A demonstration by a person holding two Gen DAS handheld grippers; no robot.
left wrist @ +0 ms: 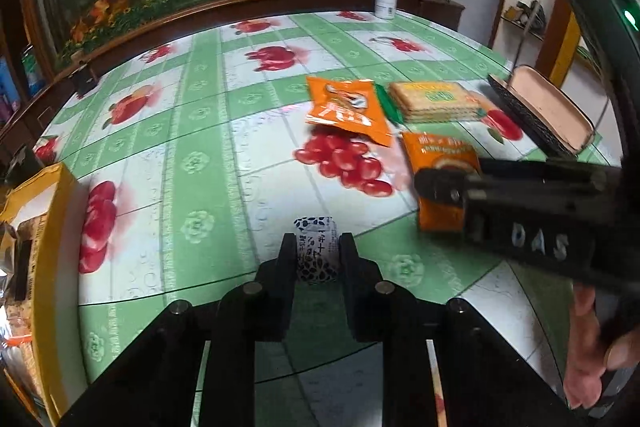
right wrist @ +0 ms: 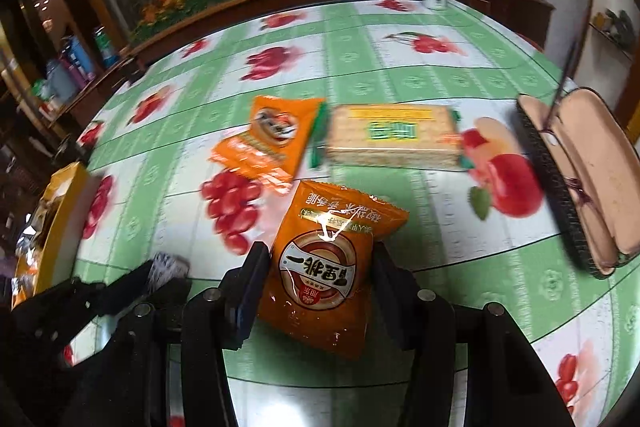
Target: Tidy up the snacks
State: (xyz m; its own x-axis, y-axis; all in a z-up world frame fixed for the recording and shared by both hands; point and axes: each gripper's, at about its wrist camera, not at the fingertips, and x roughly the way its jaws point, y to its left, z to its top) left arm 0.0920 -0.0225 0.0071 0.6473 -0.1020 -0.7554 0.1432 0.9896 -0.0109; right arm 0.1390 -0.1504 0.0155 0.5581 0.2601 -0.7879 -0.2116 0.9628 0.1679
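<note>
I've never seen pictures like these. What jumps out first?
The loud green tablecloth printed with red fruit fills both views. Near its middle lie shiny orange snack packets and a clear-wrapped block of pale crackers. Up close, the left tongs pinch a small black-and-white wrapped candy, while the right tongs straddle another orange snack packet.

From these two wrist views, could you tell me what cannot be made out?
- Yellow box contents: left wrist view, cut off by the left edge.
- Small black-and-white packet: print too small; left gripper fingers cover its sides.
- Right gripper: whether its pads press the orange packet is unclear.
</note>
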